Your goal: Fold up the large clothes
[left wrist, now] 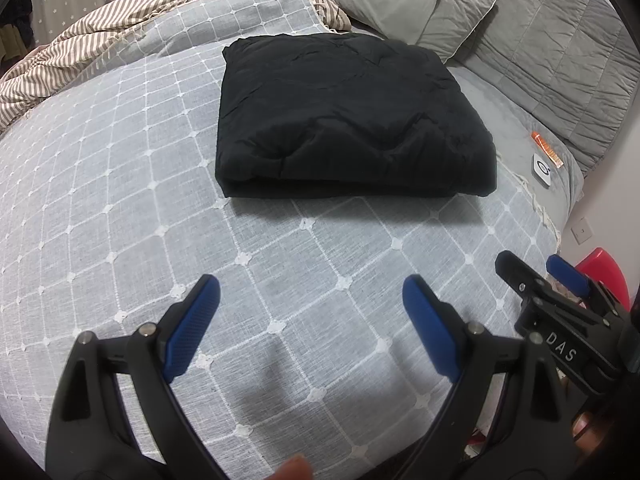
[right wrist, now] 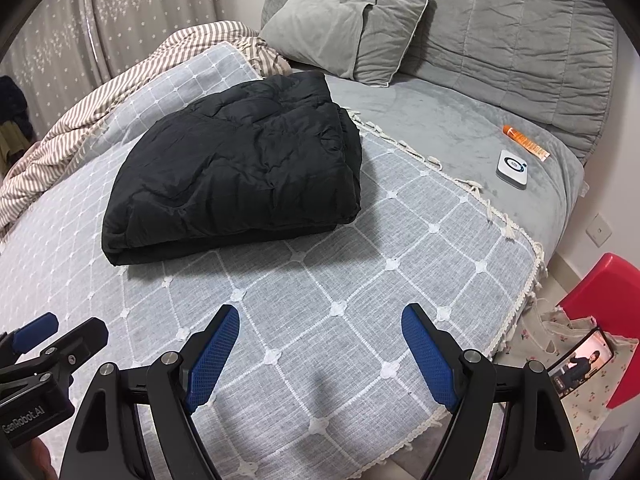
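Note:
A black padded garment (left wrist: 352, 116) (right wrist: 236, 168) lies folded into a thick rectangle on the pale blue checked bedspread (left wrist: 120, 200) (right wrist: 360, 280). My left gripper (left wrist: 312, 296) hovers above the bedspread, well short of the garment's near edge, open with nothing between its blue pads. My right gripper (right wrist: 320, 320) is also open and empty, over the bedspread near the bed's corner. Each wrist view shows the other gripper at its edge: the right gripper (left wrist: 532, 264) at the right of the left wrist view, the left gripper (right wrist: 68, 326) at the lower left of the right wrist view.
A grey pillow (right wrist: 344, 28) and a grey quilted headboard cover (right wrist: 520, 40) lie behind the garment. A striped blanket (left wrist: 80, 48) is bunched at the far left. An orange tube (right wrist: 526, 142) and a white device (right wrist: 513, 169) rest on the grey sheet. A red stool (right wrist: 600, 296) stands beside the bed.

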{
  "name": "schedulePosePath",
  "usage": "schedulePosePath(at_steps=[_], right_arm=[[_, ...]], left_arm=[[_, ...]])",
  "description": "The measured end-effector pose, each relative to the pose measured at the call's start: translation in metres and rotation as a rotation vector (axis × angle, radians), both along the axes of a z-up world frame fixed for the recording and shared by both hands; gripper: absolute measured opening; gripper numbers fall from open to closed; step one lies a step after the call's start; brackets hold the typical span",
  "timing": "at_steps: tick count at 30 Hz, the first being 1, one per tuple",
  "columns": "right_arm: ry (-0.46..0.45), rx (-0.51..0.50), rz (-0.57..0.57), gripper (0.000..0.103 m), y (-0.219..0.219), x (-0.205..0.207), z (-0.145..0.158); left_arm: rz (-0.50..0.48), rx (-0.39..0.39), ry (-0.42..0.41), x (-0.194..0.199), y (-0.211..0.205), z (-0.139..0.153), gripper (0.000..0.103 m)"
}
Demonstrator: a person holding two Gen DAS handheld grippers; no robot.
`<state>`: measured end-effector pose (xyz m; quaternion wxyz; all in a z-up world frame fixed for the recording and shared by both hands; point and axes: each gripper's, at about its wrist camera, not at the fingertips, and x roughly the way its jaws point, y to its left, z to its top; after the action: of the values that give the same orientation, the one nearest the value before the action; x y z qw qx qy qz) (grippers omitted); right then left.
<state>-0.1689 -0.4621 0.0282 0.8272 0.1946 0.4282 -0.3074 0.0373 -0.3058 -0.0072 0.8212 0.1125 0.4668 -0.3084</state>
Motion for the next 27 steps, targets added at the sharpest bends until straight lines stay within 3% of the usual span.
schedulePosePath(at_steps=[27], right_arm=[[0.004, -0.013, 0.005, 0.085, 0.0029, 0.0008, 0.0051]], left_arm=[[0.002, -0.001, 0.020, 0.0019, 0.0046, -0.0014, 0.093]])
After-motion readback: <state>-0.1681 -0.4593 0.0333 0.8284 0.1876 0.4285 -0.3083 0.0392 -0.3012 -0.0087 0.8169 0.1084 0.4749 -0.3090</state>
